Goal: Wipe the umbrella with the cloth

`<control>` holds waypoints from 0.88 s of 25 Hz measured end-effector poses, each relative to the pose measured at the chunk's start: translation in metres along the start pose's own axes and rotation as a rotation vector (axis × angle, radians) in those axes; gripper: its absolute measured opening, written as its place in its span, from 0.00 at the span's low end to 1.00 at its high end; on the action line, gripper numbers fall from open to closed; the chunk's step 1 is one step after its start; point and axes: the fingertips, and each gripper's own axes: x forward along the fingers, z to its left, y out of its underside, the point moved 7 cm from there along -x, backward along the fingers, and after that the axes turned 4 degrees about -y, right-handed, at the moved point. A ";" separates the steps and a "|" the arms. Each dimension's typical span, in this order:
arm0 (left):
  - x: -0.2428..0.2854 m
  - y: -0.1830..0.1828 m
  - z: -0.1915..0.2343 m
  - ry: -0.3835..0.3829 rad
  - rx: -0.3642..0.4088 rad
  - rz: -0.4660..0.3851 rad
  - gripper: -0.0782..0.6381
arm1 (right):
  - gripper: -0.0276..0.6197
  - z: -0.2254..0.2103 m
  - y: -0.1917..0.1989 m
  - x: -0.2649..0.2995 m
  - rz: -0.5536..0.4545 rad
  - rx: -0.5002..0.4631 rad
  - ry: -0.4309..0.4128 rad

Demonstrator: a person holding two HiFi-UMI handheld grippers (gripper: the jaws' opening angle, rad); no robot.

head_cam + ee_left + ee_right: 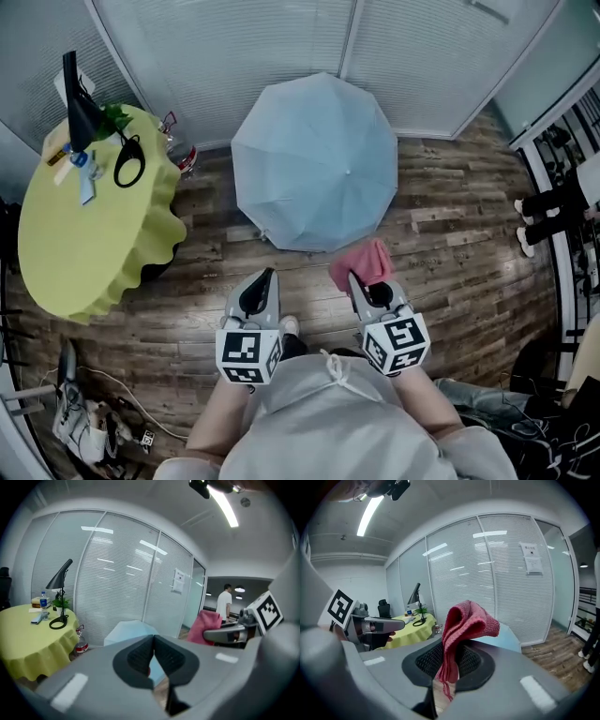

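Starting at the lower centre of the head view, both grippers point toward the top of the frame. Left gripper (268,274): jaws closed together, nothing between them. Right gripper (356,277): jaws clamped on the pink cloth (366,261), which bunches up above the pads. Beyond the cloth, at upper centre, the open light-blue umbrella (314,159) rests canopy-up on the wooden floor (450,234). The cloth lies just beside the canopy's lower right rim; contact cannot be determined. At left, well apart from the umbrella, a round table (84,234) with a yellow cover carries a black desk lamp (78,108). Blinded glass partitions (234,47) close the top of the frame.
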 end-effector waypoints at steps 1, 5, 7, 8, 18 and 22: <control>0.009 -0.004 0.013 -0.003 -0.004 0.004 0.12 | 0.12 0.000 -0.006 0.014 0.003 -0.001 0.002; 0.040 -0.012 0.055 -0.032 -0.033 0.030 0.12 | 0.13 -0.007 -0.022 0.065 0.024 0.010 -0.001; 0.056 -0.014 0.071 -0.045 -0.040 0.045 0.12 | 0.13 -0.013 -0.027 0.089 0.038 0.011 -0.004; 0.066 -0.015 0.079 -0.053 -0.042 0.052 0.12 | 0.13 -0.016 -0.030 0.103 0.045 0.010 -0.005; 0.208 -0.053 0.148 -0.110 -0.059 0.121 0.12 | 0.13 -0.091 -0.079 0.256 0.084 0.033 -0.063; 0.280 -0.071 0.174 -0.112 -0.067 0.155 0.12 | 0.13 -0.135 -0.098 0.319 0.121 0.060 -0.080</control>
